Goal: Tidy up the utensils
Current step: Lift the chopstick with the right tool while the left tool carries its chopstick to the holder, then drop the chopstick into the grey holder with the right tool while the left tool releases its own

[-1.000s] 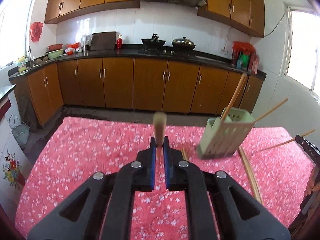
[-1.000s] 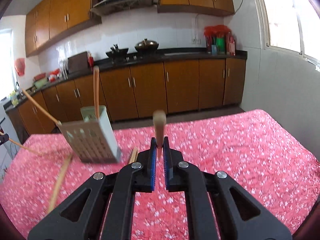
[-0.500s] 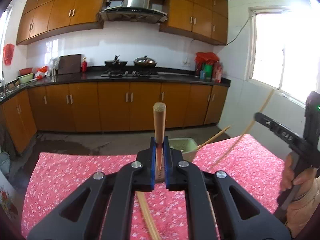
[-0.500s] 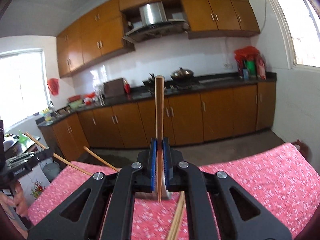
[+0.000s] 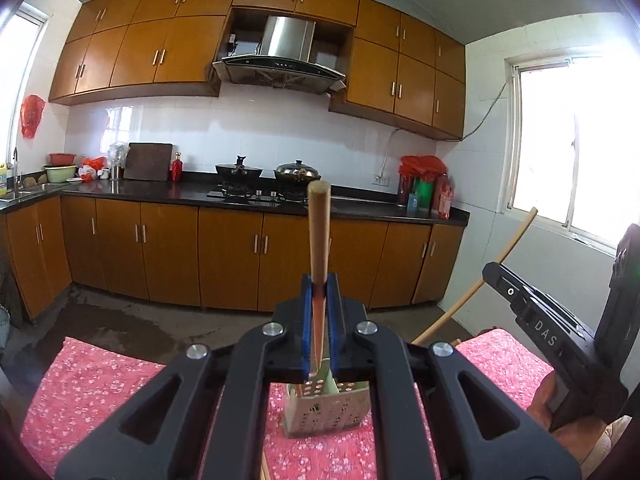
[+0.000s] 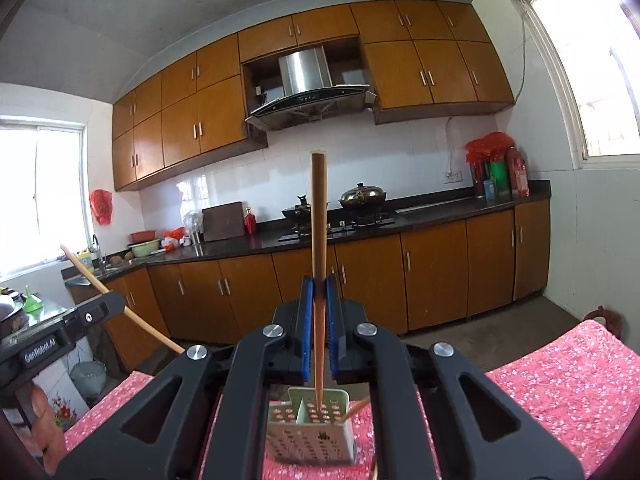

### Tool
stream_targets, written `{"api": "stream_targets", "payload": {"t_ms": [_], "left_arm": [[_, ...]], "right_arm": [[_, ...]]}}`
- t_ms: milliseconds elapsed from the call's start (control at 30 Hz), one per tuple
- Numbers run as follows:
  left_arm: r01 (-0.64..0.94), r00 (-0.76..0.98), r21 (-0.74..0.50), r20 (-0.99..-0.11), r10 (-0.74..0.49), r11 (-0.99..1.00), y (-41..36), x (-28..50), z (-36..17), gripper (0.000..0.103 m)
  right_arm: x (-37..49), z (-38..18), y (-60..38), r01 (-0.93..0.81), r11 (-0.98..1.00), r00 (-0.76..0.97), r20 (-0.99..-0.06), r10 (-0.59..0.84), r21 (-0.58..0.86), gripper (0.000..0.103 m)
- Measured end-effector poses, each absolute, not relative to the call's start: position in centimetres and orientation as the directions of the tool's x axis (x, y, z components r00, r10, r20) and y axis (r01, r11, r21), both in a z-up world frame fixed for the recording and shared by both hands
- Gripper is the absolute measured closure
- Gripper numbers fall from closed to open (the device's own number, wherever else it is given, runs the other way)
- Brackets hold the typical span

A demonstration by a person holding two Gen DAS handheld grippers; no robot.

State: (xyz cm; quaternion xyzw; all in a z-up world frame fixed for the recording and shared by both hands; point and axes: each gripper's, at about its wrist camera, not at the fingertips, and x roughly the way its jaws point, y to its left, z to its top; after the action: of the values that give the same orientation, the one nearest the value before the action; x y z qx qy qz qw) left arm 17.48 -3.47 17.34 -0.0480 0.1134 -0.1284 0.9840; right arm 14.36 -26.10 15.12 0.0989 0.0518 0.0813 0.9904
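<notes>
Each claw, left [image 5: 320, 312] and right [image 6: 319, 312], is clamped on an upright chopstick [image 5: 319, 248] [image 6: 319, 264] poised over the perforated holder [image 6: 310, 436] on the desk [image 6: 560, 380], so insertion is the step in hand, and next each likely needs lowering into a compartment before letting go.

between our left fingers [image 5: 306, 320] a chopstick [image 5: 319, 240] stands upright, its lower end over the holder [image 5: 326, 412] below and ahead of the fingertips. between our right fingers [image 6: 306, 324] another chopstick [image 6: 319, 260] reaches down into the holder's [image 6: 312, 436] right compartment. the holder sits on the table [image 6: 560, 380].
</notes>
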Motion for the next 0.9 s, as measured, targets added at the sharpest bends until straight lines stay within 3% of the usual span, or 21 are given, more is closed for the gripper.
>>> {"api": "stream_targets", "payload": {"t_ms": [233, 400, 533, 733, 800, 900], "left_arm": [[0.241, 0.926, -0.110, -0.272, -0.262, 0.964, -4.1, 20.4, 12.9, 0.095], [0.247, 0.913, -0.123, -0.302, -0.273, 0.961, -3.7, 21.1, 11.4, 0.093], [0.245, 0.914, -0.138, -0.296, -0.276, 0.960, -3.0, 20.7, 11.4, 0.081], [0.209, 0.931, -0.158, -0.271, -0.246, 0.965, -0.7, 18.8, 12.4, 0.074], [0.185, 0.936, -0.160, -0.271, -0.223, 0.970, 0.4, 17.9, 12.5, 0.071], [0.110, 0.939, -0.169, -0.306, -0.158, 0.979, 3.1, 16.4, 11.2, 0.069]], "right_arm": [[17.1, 11.2, -25.1, -0.125, 0.968, 0.966, -0.196, 0.169, 0.219, 0.096], [17.2, 10.3, -25.2, -0.122, 0.967, 0.959, -0.226, 0.173, 0.222, 0.094], [16.3, 10.9, -25.4, -0.118, 0.970, 0.964, -0.210, 0.164, 0.214, 0.067], [14.2, 12.2, -27.3, -0.061, 0.979, 0.978, -0.183, 0.097, 0.196, 0.066], [13.7, 11.7, -28.7, -0.012, 0.980, 0.975, -0.215, 0.055, 0.197, 0.066], [13.8, 8.9, -31.1, 0.074, 0.977, 0.943, -0.334, -0.003, 0.201, 0.066]]}}
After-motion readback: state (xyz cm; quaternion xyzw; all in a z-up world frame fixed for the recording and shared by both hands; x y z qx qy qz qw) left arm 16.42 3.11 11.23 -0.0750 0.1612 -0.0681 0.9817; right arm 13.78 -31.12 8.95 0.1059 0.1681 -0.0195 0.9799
